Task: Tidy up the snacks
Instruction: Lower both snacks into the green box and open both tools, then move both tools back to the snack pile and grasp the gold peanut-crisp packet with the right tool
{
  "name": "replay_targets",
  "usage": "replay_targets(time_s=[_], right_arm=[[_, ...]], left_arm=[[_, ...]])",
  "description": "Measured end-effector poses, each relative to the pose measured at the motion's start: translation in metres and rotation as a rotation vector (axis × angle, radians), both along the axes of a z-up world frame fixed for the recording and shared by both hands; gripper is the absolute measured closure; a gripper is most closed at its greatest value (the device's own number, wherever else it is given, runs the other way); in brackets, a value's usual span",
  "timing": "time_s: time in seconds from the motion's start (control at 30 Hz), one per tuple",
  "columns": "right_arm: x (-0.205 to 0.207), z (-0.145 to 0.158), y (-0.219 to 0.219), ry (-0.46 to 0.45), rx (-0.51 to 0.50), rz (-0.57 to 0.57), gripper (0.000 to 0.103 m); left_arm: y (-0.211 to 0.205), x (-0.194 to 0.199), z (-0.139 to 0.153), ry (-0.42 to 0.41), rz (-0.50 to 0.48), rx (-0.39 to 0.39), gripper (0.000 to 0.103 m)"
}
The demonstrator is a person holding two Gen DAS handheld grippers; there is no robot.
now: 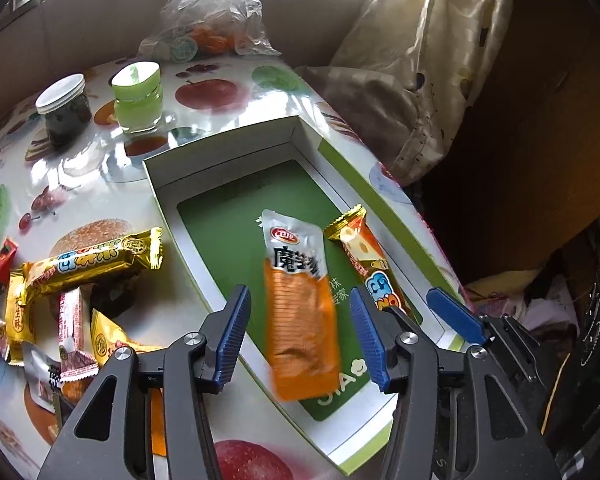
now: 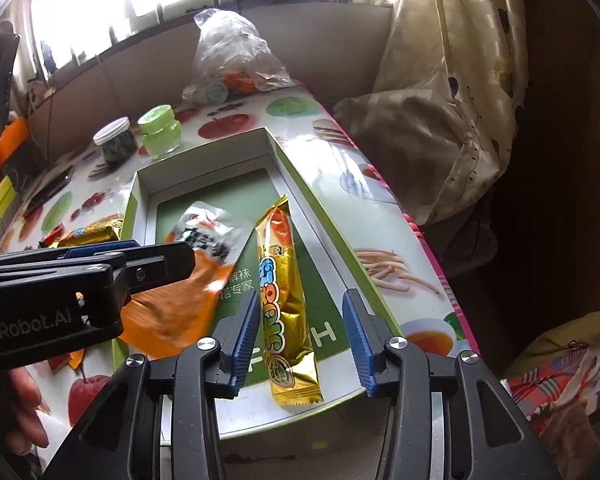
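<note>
Down in the open box [image 1: 168, 184] we see two snacks side by side: an orange-and-silver pouch [image 1: 300, 312], smeared with motion blur at its lower end so we cannot tell whether it lies flat, and a long gold-wrapped bar [image 2: 286, 300] along the box's right wall. Our left claw [image 1: 300, 340] is spread wide, gripping nothing, with the pouch showing between its blue pads [image 1: 232, 336]. Our right claw [image 2: 300, 344] is likewise released, its pads either side of the gold bar's lower half without touching it. From the right wrist view, the left claw's black body covers part of the pouch. Left of the box on the fruit-printed worktop [image 1: 204, 92] a pile of wrapped snacks [image 1: 72, 292] waits, partly cut off by the frame edge. Farther back stand a dark jar [image 1: 64, 108], a green jar [image 1: 138, 96] and a crumpled plastic bag [image 1: 212, 12], its contents hard to read.
</note>
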State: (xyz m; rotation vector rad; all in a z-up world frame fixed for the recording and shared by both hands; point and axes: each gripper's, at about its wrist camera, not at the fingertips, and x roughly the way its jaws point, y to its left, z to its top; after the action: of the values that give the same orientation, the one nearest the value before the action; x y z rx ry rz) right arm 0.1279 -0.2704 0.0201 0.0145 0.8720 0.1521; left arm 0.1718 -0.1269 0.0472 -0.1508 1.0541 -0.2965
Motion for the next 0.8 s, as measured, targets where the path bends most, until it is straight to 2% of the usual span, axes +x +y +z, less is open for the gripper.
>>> replay_targets(time_s=[0.37,0.8], right_arm=[[-0.012,0.010,-0.004,-0.017,0.016,-0.026,0.058],[-0.033,0.026,0.011,-0.055,0.030,-0.009,0.058]], left_arm=[[0.008,-0.017,0.012,-0.033,0.011,0.006,0.050],[0.040,-0.051,0.022,-0.077,0.059,0.040,0.050]])
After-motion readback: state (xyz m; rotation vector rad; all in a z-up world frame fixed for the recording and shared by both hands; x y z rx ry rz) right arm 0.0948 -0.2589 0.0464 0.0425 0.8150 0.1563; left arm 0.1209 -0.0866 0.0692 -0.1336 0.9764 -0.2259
